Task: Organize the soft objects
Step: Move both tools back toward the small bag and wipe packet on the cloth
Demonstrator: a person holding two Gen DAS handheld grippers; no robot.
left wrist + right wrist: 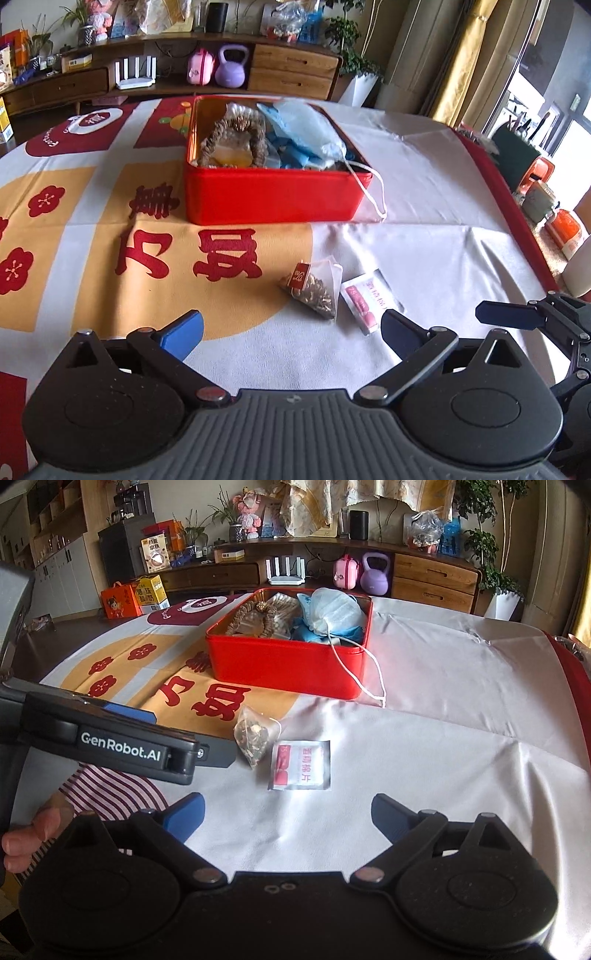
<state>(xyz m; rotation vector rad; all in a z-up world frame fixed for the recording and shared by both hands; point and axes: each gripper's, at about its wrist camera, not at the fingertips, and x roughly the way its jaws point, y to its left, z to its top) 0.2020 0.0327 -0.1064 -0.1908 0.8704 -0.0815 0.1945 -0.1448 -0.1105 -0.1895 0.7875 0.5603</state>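
Note:
A red tin box (273, 195) (284, 664) stands on the table, holding a woven brown item (232, 138) and a pale blue face mask (306, 129) (332, 609) whose white ear loop (373, 195) hangs over the front wall. In front of it lie a pyramid tea bag (314, 291) (255, 738) and a flat white-and-red sachet (367, 299) (301, 764). My left gripper (291, 330) hovers just short of the tea bag, open and empty. My right gripper (286, 814) is open just short of the sachet, empty too.
The table wears a white, red and orange printed cloth (424, 258). A wooden sideboard (288, 70) with a purple kettlebell (231, 68) stands behind. The left gripper's body (122, 746) and a hand in a striped sleeve (110, 794) fill the right wrist view's left side.

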